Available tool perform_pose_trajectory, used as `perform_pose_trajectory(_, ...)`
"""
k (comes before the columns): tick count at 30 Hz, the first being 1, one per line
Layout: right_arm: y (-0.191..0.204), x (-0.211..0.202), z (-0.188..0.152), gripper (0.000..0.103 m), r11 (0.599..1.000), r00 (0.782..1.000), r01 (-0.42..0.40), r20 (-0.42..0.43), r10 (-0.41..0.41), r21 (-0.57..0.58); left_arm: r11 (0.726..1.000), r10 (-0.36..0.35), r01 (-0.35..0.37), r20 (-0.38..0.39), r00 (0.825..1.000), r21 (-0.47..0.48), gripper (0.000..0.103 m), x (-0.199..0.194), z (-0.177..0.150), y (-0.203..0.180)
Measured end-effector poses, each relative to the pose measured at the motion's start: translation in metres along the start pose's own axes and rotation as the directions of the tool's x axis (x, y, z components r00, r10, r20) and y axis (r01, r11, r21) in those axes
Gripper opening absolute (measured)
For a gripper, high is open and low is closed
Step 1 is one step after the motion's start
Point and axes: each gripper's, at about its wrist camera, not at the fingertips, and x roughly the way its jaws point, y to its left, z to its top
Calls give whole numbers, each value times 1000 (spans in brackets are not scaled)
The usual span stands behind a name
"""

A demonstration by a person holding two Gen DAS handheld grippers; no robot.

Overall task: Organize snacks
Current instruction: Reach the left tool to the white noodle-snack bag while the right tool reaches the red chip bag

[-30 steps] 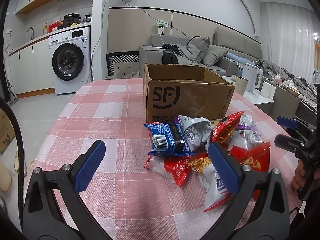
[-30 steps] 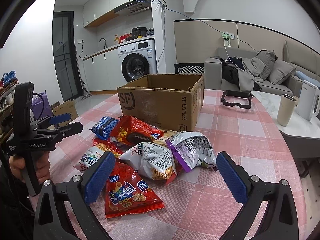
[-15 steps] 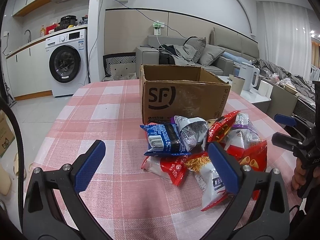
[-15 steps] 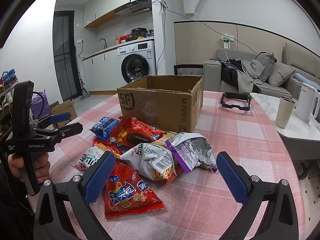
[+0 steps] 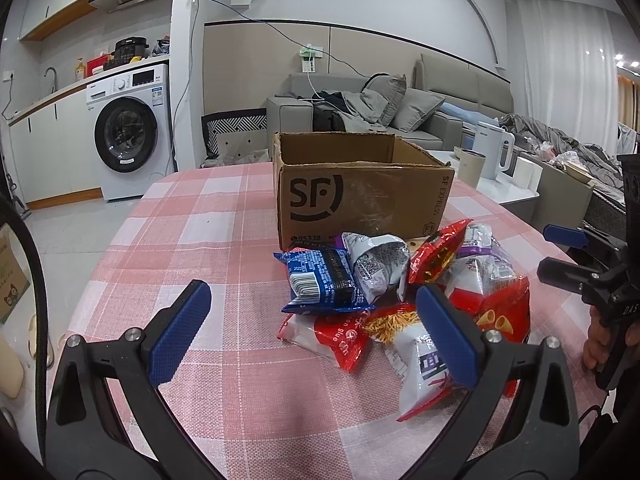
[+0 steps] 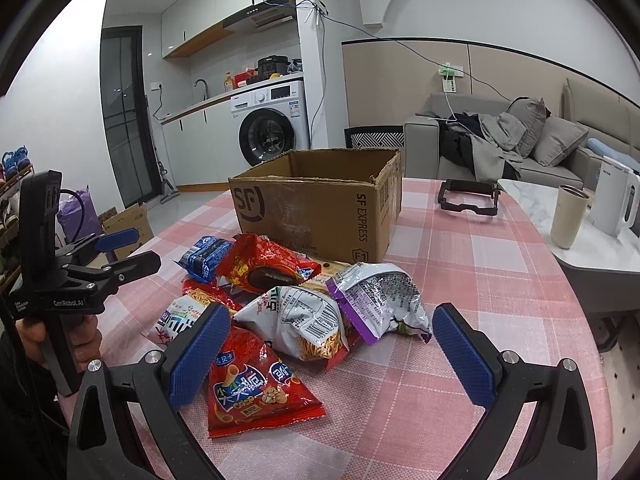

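Observation:
A pile of several snack bags lies on the pink checked tablecloth [image 5: 192, 240] in front of an open SF cardboard box [image 5: 360, 200]. A blue bag [image 5: 320, 280] sits at the pile's left, a purple-edged silver bag [image 6: 380, 296] at its right, a red cone-snack bag [image 6: 252, 388] nearest me. My left gripper [image 5: 312, 332] is open and empty, held above the table short of the pile. My right gripper [image 6: 328, 356] is open and empty, over the pile's near edge. Each gripper also shows in the other view: the left [image 6: 116, 252], the right [image 5: 568, 252].
A black frame-like object [image 6: 468, 200] lies on the table right of the box [image 6: 320, 208]. A side table with a beige cup [image 6: 568, 216] and a white kettle [image 6: 616, 200] stands at the right. A washing machine [image 5: 132, 136] and a sofa [image 5: 380, 112] are behind.
The left gripper has drifted slightly, so the box and pile sit a little more central in its view. The right gripper's view has barely shifted. Both stay open.

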Motion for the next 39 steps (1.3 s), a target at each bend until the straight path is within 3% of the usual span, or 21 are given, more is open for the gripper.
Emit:
perform_pose_trajectory(22, 11, 12, -4, 103, 999, 998, -14, -68, 12, -31, 1000, 8, -7, -22, 1000, 20, 102, 3, -1, -5)
perform_pose_trajectory(39, 32, 21, -13, 103, 994, 972, -102, -215, 91, -38, 991, -107, 116, -136, 985, 61, 102, 10, -6, -34)
